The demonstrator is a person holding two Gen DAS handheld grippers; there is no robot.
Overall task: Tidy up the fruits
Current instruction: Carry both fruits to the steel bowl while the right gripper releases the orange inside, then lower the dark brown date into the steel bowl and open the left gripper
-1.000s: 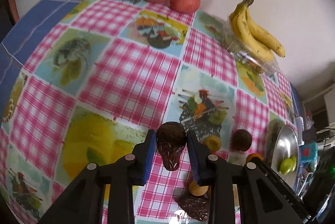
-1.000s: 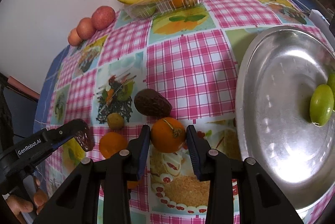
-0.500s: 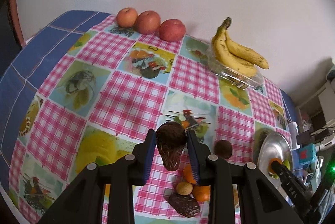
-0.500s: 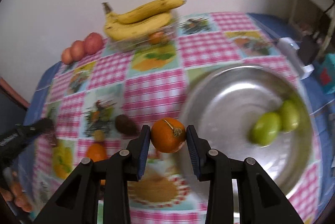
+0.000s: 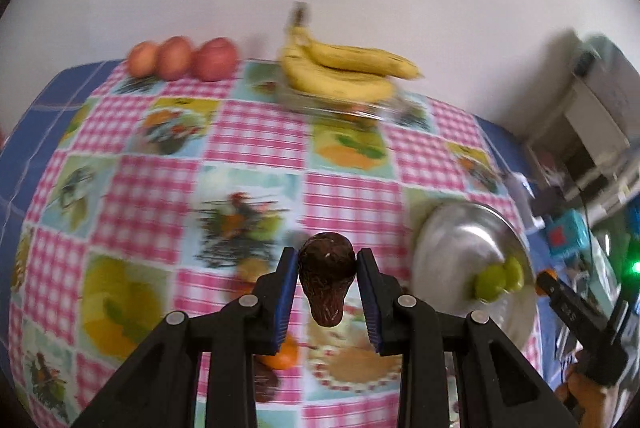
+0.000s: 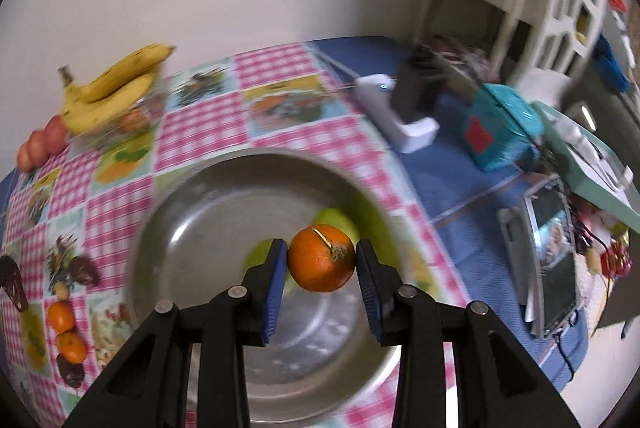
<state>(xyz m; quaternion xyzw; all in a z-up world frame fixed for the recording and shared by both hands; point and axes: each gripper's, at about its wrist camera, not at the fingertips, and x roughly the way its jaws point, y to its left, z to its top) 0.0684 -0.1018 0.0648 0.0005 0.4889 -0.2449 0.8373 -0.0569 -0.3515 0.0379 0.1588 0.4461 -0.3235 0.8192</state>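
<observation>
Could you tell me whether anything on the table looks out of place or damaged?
Nothing stands out: bananas sit atop a clear container, and no fruit looks spilled or broken, though blur hides fine detail.

Three apples [image 5: 180,58], two green fruits [image 5: 498,278]

No legible text, label, brand or number anywhere; frames motion-blurred.
</observation>
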